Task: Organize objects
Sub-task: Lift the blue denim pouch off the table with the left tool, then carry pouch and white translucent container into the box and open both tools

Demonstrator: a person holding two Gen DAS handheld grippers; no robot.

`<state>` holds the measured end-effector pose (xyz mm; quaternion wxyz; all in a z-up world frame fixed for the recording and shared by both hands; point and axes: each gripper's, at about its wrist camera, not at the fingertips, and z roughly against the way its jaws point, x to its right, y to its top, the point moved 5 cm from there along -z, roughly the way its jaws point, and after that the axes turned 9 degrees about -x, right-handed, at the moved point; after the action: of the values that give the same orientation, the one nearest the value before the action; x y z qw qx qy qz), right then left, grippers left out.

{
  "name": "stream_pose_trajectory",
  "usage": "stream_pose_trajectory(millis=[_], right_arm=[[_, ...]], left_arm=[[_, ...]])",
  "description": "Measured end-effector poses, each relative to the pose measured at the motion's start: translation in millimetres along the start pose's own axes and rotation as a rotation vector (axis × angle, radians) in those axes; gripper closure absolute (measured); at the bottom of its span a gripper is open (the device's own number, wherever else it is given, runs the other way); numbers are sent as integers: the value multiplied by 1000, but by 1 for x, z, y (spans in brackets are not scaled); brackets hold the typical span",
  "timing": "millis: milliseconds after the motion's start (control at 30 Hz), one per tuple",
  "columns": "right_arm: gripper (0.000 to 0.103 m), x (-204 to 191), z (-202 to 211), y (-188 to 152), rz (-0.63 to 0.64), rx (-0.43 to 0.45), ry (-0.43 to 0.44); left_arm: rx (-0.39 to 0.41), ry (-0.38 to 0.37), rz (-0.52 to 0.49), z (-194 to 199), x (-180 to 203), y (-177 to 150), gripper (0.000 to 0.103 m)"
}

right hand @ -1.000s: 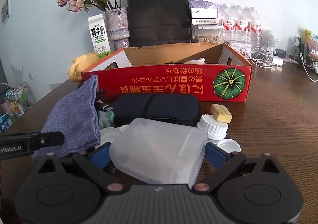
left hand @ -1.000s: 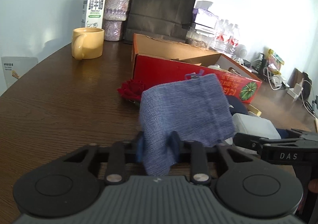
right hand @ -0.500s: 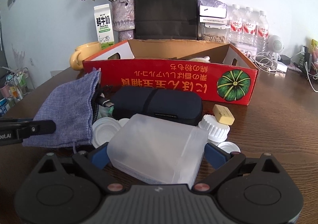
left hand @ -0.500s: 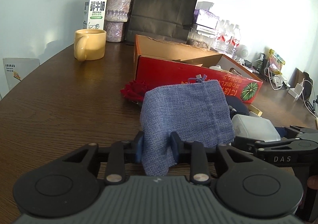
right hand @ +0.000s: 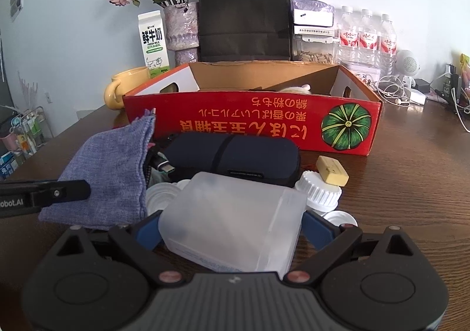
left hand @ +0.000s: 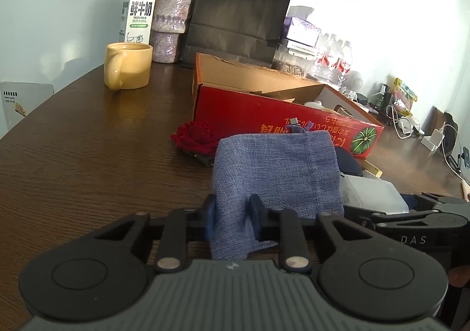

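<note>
The left gripper (left hand: 232, 215) has its fingers (left hand: 255, 207) closing on the bottom corner of a blue cloth pouch (left hand: 276, 172), pinched between them. The right gripper (right hand: 232, 223) has its fingers (right hand: 317, 228) spread wide, pressed against both sides of a frosted plastic box (right hand: 235, 222). Both sit just above the worktop (left hand: 88, 154). Beyond them lie a dark case (right hand: 235, 154), white lids (right hand: 320, 190) and a red cardboard box (right hand: 264, 122).
</note>
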<state>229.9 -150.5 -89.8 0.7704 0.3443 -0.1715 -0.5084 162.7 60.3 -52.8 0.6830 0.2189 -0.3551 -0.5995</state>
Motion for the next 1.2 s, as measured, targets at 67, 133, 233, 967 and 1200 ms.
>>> stream_pose_trajectory(millis=[67, 133, 233, 967, 1200], right_arm=[[5, 0, 0, 0, -1, 0, 2], [5, 1, 0, 0, -2, 0, 3], [5, 1, 0, 0, -4, 1, 6], [6, 4, 37, -2, 14, 114, 33], [6, 5, 47, 4, 19, 146, 44]], left_arm=[[4, -1, 5, 3, -1, -1, 84], [11, 3, 8, 6, -3, -1, 85], [29, -2, 6, 15, -3, 0, 89], [129, -73, -50, 67, 20, 17, 96], [154, -109, -72, 75, 39, 29, 96]])
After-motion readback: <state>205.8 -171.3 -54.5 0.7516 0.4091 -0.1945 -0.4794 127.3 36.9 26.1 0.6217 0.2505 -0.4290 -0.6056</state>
